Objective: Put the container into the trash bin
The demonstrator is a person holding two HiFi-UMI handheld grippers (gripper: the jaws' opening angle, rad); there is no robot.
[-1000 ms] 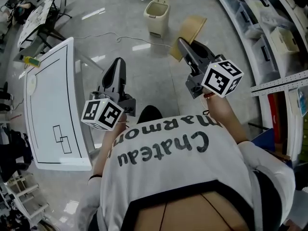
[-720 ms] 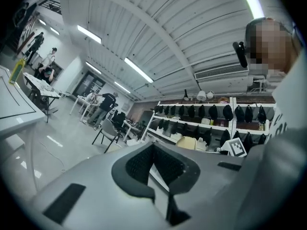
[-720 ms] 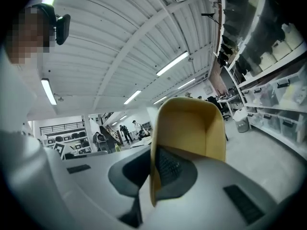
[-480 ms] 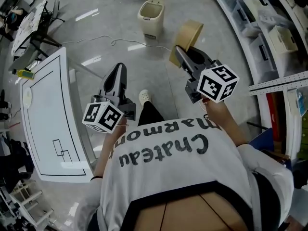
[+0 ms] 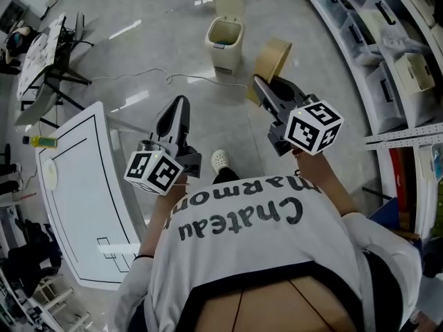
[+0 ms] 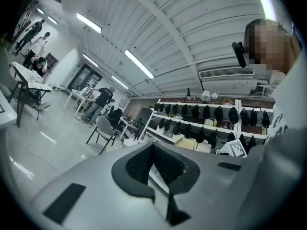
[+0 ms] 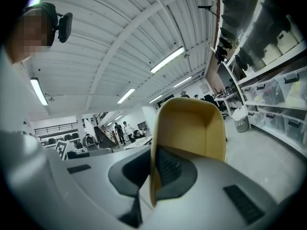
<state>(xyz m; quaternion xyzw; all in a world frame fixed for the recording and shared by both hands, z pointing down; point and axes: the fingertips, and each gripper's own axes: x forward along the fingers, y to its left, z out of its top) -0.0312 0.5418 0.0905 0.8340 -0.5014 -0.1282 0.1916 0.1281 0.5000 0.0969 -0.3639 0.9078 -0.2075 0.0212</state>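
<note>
On the glossy grey floor [image 5: 138,47] of a workshop, the trash bin [image 5: 225,39] stands with its lid tipped up, a thin cable [image 5: 190,79] trailing across the floor just in front of it. I hold the right gripper [image 5: 261,87] out level ahead of me, its jaws clamped tight on one wall of the tan container [image 5: 273,57], which hangs in the air just right of the bin and apart from it. Seen from the right gripper [image 7: 153,169] itself, the container [image 7: 192,128] rises upright from the pads, open side facing the camera. The left gripper [image 5: 181,102] points the same way beside it; its own view shows the left gripper [image 6: 156,164] with jaws drawn together on nothing. A white table [image 5: 76,185] stretches along my left.
</note>
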